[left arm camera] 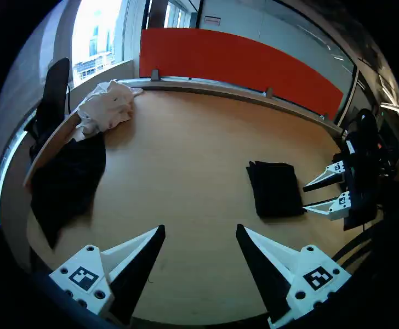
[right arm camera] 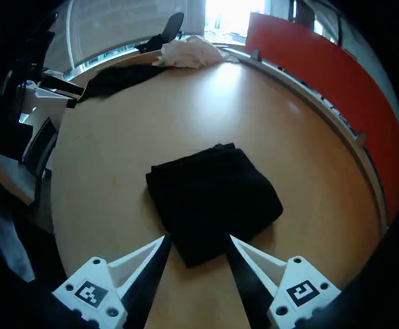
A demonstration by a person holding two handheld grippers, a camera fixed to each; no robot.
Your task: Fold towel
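Right gripper view: black folded cloth towel point(right arm camera: 213, 197) lies flat on pale wooden table point(right arm camera: 106, 164); right gripper point(right arm camera: 197, 238) spread, empty, at its near edge; left gripper point(left arm camera: 199, 227) spread, empty, well apart; folding appears complete; next move likely withdrawal or smoothing.

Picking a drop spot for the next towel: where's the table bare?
Bare: wide wood between the folded black towel and the loose black cloth, back to the red divider, and ahead of the left gripper. Crowded: far corner, white cloth pile beside the black cloth.

Left gripper point(left arm camera: 199, 233) fingers spread wide; right gripper point(right arm camera: 198, 241) fingers parted, less wide.
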